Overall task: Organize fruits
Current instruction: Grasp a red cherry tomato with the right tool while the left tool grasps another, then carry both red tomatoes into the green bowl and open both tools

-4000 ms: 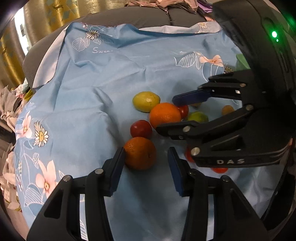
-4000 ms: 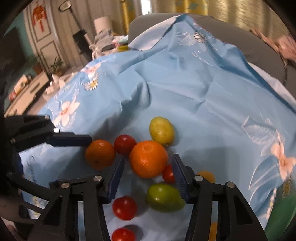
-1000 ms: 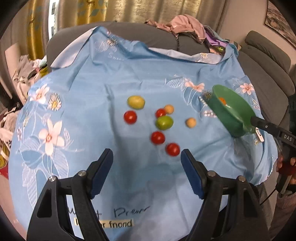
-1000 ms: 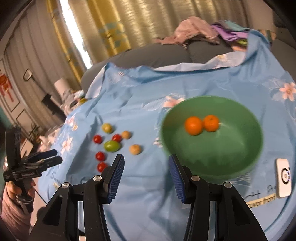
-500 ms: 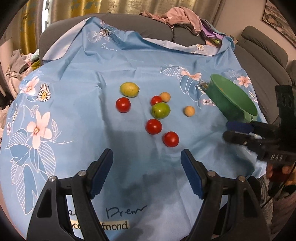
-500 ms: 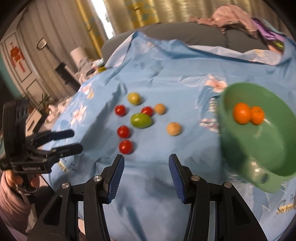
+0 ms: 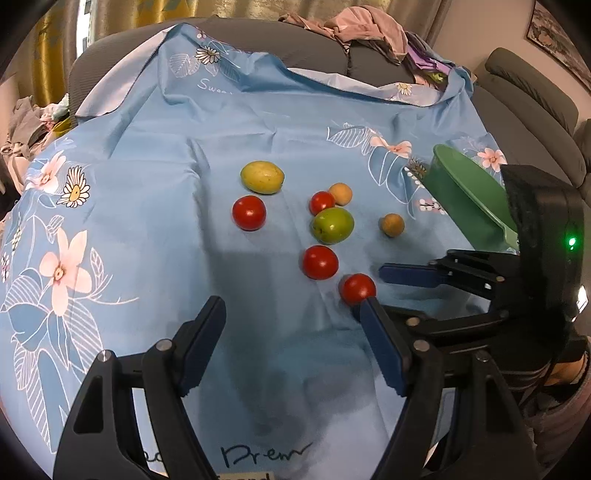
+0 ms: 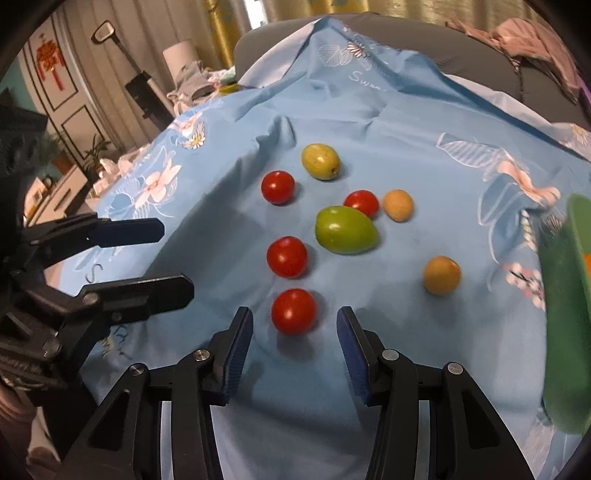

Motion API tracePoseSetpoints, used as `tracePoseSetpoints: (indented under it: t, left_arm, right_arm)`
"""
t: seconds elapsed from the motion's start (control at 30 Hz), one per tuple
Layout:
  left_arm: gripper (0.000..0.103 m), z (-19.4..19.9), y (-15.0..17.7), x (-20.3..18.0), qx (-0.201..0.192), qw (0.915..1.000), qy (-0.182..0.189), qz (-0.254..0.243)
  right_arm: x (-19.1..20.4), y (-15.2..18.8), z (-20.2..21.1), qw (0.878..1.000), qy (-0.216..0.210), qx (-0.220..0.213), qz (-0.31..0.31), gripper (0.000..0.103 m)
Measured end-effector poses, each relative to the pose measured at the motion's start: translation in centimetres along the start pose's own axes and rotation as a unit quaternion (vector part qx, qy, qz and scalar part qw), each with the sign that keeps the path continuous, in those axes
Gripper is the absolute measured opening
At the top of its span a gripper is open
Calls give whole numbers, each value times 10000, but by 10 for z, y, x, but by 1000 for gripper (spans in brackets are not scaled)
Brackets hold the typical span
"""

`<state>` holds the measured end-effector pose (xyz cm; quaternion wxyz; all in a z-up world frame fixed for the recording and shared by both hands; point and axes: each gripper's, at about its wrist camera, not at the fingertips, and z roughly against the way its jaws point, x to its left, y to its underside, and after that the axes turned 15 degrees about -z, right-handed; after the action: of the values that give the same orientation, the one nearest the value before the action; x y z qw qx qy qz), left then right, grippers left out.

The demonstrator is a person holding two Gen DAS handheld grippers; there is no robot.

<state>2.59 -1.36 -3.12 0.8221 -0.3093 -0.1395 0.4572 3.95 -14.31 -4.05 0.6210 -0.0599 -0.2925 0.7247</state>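
Several small fruits lie on a blue floral cloth. Among them are red tomatoes, a green fruit, a yellow-green fruit and two tan ones. My right gripper is open, low over the cloth. The nearest tomato sits between its fingertips with a gap on each side. My left gripper is open and empty, just short of that same tomato. The green bowl stands at the right, and a sliver of orange shows inside it in the right wrist view.
A grey sofa with piled clothes backs the cloth. A hand holds the right gripper at the right edge. Handwriting marks the cloth's near edge. Cabinets and a plant stand beyond the left side.
The right gripper swung left from over the bowl and sank to the nearest tomato. The left gripper sank slightly toward the cloth. The two oranges seen earlier on the cloth lie in the bowl.
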Motion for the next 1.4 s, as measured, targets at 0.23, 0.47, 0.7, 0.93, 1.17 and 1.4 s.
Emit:
tracePoseSetpoints:
  t: [0.23,0.47,0.7,0.93,1.17,1.4]
  left_arm:
    - [75,-13,-10,-7,52,9998,98,-161]
    - [63,-37,-25,-16,172,9992,202,-311]
    - [42,-61,-34,-23,375,9983,106,-428]
    - [29,-74,-34,-21,486,9980,8,-410]
    - [29,-63,-35,-25,434,9983,4,-401]
    - [29,-29,-44,-40,102,9985,-57,-539]
  right_arm:
    - [-5,1,-12,10000,70,47,27,30]
    - [-34,2,2,9991,112,-102,-399,30]
    - [-58,8,21,9970,145,-248,-715,30]
    - [-60,6,28,9969,67,-340,-706,30]
    - [-60,6,34,9966,42,-409,-711,30]
    - [-60,4,52,9951,-5,-642,-746,30]
